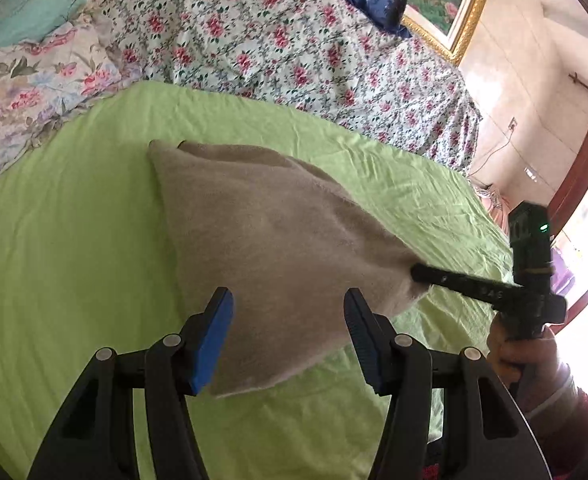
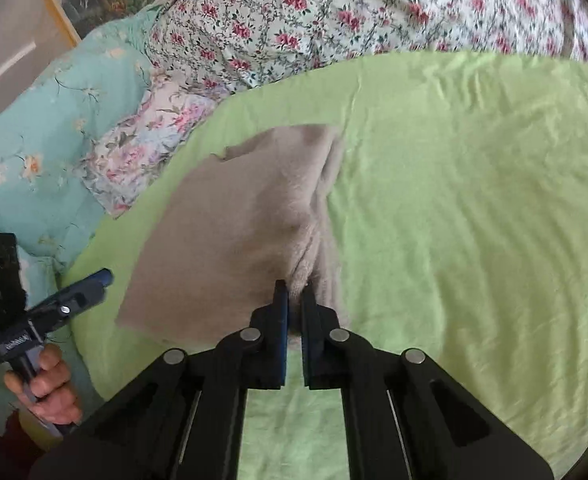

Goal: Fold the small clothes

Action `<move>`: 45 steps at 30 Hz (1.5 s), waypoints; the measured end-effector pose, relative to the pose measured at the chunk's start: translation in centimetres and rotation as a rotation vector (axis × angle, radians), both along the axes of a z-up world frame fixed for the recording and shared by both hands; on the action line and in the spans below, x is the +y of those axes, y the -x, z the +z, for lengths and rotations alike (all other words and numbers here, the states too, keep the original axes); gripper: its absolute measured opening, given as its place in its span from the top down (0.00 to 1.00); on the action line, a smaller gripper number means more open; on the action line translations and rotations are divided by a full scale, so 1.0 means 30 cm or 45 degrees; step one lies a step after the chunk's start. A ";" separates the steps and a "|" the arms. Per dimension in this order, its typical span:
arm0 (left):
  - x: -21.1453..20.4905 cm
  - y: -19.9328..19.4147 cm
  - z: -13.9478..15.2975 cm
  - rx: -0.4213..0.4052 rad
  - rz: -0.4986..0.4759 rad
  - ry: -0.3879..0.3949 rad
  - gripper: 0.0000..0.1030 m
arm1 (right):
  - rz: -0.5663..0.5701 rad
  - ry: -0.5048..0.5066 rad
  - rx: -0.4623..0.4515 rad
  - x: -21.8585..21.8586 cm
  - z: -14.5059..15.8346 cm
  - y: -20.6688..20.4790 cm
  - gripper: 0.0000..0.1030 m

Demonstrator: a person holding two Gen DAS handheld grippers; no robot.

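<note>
- Cloth [image 1: 269, 240], a small beige fuzzy piece, is lying on the green sheet [image 1: 73, 240] of the bed, near the flowered bedding [image 1: 253, 40].
- The right claw [image 2: 294, 296] is pinching a bunched corner of the cloth, its jaws nearly together on the fabric.
- The left claw [image 1: 289, 340] is hovering above the cloth's near edge, jaws standing well apart, gripping nothing.
- A hand [image 2: 49, 388] is holding the left tool's handle.

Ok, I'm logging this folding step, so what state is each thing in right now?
Beige cloth: lying on the green sheet, one corner pinched and bunched.
Right gripper: shut on the beige cloth's corner.
Left gripper: open, the cloth's near edge between its fingers, not pressed.
Green sheet: spread over the bed, lightly wrinkled.
</note>
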State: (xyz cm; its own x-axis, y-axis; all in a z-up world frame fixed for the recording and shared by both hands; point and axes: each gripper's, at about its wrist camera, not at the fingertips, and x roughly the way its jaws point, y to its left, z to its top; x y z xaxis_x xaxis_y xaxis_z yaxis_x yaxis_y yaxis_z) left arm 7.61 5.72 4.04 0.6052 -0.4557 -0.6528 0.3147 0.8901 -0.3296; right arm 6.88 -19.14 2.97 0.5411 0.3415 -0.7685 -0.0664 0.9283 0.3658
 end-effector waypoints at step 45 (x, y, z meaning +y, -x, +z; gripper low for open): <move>-0.125 0.046 -0.199 0.204 0.111 -0.274 0.48 | 0.056 0.112 0.053 0.047 -0.155 0.013 1.00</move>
State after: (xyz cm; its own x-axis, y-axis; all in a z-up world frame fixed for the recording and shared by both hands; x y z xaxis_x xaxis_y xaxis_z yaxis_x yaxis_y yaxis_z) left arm 6.23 1.98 -1.93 0.5172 -0.2469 -0.8195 0.1934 0.9664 -0.1692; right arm 6.47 -17.74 -1.67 0.4944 0.2944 -0.8179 -0.0940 0.9535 0.2864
